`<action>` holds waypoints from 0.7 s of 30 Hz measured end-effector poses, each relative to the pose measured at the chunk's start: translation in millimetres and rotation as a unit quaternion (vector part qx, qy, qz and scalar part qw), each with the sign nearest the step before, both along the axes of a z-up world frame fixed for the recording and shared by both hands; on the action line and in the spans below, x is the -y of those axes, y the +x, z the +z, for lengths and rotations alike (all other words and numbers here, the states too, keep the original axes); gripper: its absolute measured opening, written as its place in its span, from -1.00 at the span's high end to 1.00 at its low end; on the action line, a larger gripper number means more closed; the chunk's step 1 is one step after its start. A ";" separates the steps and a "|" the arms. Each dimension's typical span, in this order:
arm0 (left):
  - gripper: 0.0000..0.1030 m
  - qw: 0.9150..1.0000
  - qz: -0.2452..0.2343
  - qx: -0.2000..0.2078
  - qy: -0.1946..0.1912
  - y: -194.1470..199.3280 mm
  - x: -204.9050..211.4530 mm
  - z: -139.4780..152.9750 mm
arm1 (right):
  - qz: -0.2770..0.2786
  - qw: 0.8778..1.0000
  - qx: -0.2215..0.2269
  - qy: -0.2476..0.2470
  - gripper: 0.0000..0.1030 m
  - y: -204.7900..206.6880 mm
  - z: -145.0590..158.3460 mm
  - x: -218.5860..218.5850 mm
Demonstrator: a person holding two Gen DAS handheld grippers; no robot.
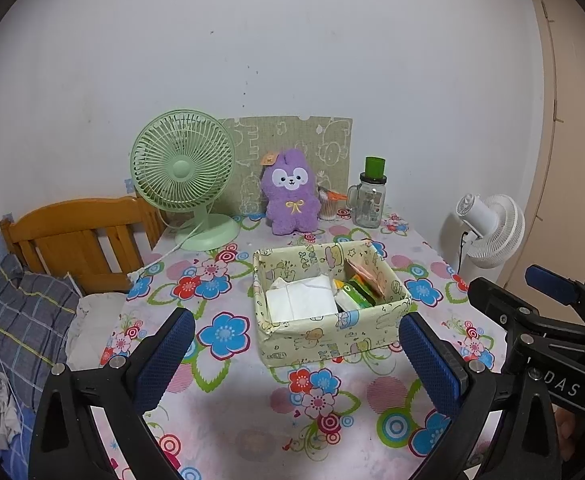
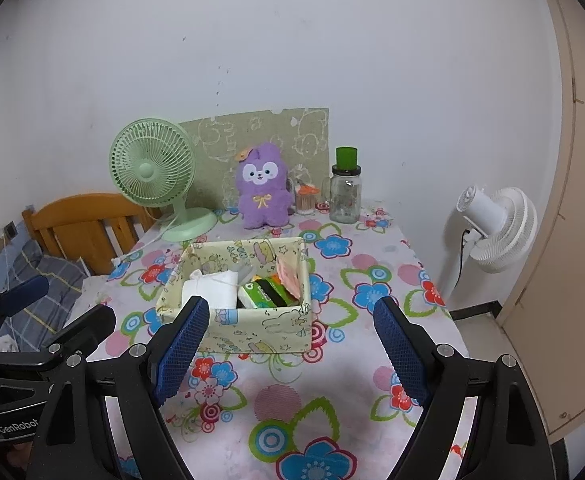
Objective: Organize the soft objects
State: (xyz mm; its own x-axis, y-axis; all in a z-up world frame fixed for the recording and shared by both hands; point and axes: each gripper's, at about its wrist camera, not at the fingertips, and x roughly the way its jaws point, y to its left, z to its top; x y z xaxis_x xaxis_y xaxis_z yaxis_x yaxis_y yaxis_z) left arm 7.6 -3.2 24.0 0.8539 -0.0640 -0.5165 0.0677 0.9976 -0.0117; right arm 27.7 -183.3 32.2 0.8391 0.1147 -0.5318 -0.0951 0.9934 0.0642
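My left claw (image 1: pixel 296 354) stood wide open and empty above the flower-patterned tabletop (image 1: pixel 228 412), its blue pads either side of the pale yellow cartoon-print fabric box (image 1: pixel 328 336) without touching it. My right claw (image 2: pixel 288 354) hung the same way, open, holding nothing. Inside the box lay folded white cloth (image 1: pixel 302 300) beside green packets (image 1: pixel 356 294). The fluffy purple plush bunny (image 1: pixel 291 198) sat upright at the back, between the mint-green desk fan (image 1: pixel 184 176) and the glass jar with a green lid (image 1: pixel 370 196).

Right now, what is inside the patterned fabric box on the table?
The fabric box holds folded white cloth, a green and white packet and a pink item against its wall. Anything underneath is covered.
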 end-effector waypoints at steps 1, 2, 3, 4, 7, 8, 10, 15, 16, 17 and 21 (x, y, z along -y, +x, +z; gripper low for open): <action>-0.99 1.000 0.000 0.000 0.000 0.7 -0.1 -0.1 | -0.001 1.000 0.001 -0.001 -0.68 -0.3 0.1 -0.5; -0.99 1.000 -0.001 -0.001 -0.001 0.6 0.0 0.0 | -0.001 1.000 0.001 -0.002 -0.68 0.2 0.1 -0.7; -0.99 1.000 0.000 0.000 0.000 0.3 0.2 0.0 | -0.002 1.000 0.002 -0.002 -0.68 0.2 0.3 -0.9; -1.00 1.000 0.000 0.000 0.000 1.1 0.6 -0.1 | -0.002 1.000 0.003 -0.002 -0.68 0.5 0.2 -0.7; -0.99 1.000 0.000 0.000 0.001 3.0 1.2 -0.4 | -0.002 1.000 0.003 -0.001 -0.68 1.7 0.2 -0.9; -0.99 1.000 0.000 -0.001 0.001 3.2 1.5 -0.5 | -0.002 1.000 0.003 -0.001 -0.68 1.7 0.3 -1.0; -1.00 1.000 0.001 -0.001 0.001 4.5 1.6 -0.4 | -0.001 1.000 0.003 -0.001 -0.68 2.8 0.4 -1.1; -0.99 1.000 0.000 0.001 0.001 4.5 1.7 -0.6 | -0.003 1.000 0.003 -0.001 -0.68 3.8 0.3 -1.3; -0.99 1.000 0.000 0.001 0.001 5.9 1.4 -0.5 | -0.002 1.000 0.003 -0.001 -0.68 5.1 0.1 -1.9; -0.99 1.000 0.001 0.000 0.001 6.7 2.0 -1.0 | -0.002 1.000 0.002 -0.001 -0.68 5.1 0.1 -2.0; -0.99 1.000 0.002 -0.001 -0.001 6.1 1.1 -0.5 | -0.003 1.000 0.001 -0.001 -0.68 4.1 0.0 -1.9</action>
State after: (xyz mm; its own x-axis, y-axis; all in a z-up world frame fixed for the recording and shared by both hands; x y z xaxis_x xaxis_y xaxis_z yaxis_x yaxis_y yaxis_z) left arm 13.7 -4.3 23.5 0.8536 -0.0619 -0.5173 0.0643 0.9978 -0.0133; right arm 31.7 -181.4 32.2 0.8408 0.1090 -0.5302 -0.0898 0.9940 0.0621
